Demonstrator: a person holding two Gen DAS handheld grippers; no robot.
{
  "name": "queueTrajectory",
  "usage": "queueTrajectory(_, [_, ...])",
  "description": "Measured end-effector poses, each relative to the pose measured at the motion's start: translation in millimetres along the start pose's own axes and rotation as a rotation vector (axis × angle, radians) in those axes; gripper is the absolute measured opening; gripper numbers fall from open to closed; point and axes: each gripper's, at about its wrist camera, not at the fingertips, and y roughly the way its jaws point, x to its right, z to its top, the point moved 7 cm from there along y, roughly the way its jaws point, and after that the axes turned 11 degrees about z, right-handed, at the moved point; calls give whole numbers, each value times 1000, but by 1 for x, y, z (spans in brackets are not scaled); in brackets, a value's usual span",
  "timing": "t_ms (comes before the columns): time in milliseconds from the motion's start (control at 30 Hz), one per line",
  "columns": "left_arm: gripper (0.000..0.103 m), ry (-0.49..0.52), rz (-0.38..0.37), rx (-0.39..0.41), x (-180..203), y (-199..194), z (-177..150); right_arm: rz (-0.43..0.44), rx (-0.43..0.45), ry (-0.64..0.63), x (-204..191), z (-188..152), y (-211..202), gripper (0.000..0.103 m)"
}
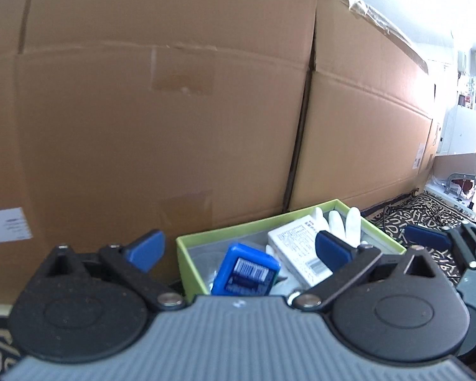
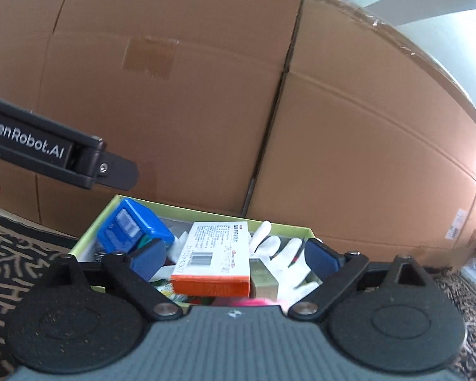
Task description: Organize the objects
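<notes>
- A green-walled box (image 2: 282,223) is seen on the patterned cloth (image 2: 12,254), against tall cardboard cartons (image 2: 174,95).
- Inside it are lying a blue case (image 2: 130,227), a white carton with an orange edge (image 2: 217,254) and white gloves (image 2: 288,254).
- Left gripper (image 1: 238,250): jaws spread wide, nothing held.
- Right gripper (image 2: 234,260): jaws spread wide, nothing gripped.

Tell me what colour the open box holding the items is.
Lime green outside, grey inside: the box, clearest in the left wrist view.
</notes>
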Motion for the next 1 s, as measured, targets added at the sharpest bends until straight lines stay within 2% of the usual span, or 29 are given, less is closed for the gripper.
queueTrajectory(200, [103, 10, 122, -50, -23, -52, -32, 25, -34, 136, -25, -21, -60, 101])
queueTrajectory(333, [103, -7, 167, -118, -36, -63, -63, 21, -64, 170, -42, -40, -89, 101])
queueTrajectory(533, [103, -19, 197, -163, -51, -82, -92, 4, -102, 217, -48, -60, -105, 101])
queueTrajectory(700, [103, -1, 203, -186, -48, -87, -108, -30, -135, 234, -48, -77, -108, 101])
queueTrajectory(1000, [103, 3, 206, -194, -45, -89, -111, -56, -130, 255, -41, -76, -112, 101])
